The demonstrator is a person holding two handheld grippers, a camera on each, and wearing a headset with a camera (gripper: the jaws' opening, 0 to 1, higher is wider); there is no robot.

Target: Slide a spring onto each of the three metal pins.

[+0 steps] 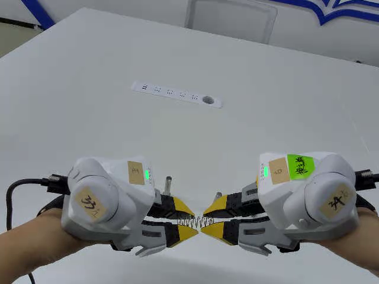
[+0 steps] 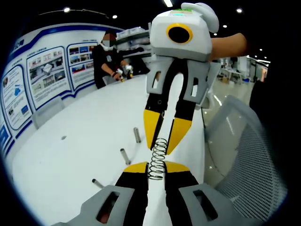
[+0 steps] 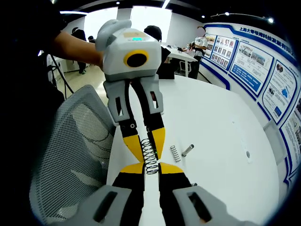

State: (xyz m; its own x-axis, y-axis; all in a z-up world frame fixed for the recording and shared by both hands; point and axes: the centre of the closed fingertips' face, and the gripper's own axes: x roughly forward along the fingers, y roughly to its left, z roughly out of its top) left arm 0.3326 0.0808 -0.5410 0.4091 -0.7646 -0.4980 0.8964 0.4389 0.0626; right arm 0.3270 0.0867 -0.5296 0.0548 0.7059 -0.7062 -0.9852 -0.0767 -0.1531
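A small steel spring (image 1: 195,222) hangs level between the two grippers, just above the white table (image 1: 195,136). My left gripper (image 1: 193,222) is shut on its left end and my right gripper (image 1: 204,222) is shut on its right end, tips facing each other. The left gripper view has the spring (image 2: 157,157) running from its own jaws up to the right gripper (image 2: 160,147), with three metal pins (image 2: 137,134) (image 2: 124,156) (image 2: 97,183) on the table to the left. In the right gripper view a loose spring (image 3: 175,153) lies beside a pin (image 3: 187,150). One pin (image 1: 168,185) stands behind the left gripper.
A white power strip (image 1: 176,94) lies across the middle of the table. A mesh chair (image 3: 75,136) stands at the near edge, another chair (image 1: 231,18) at the far side. A black cable (image 1: 18,189) trails from the left gripper. A person (image 2: 106,56) stands far off.
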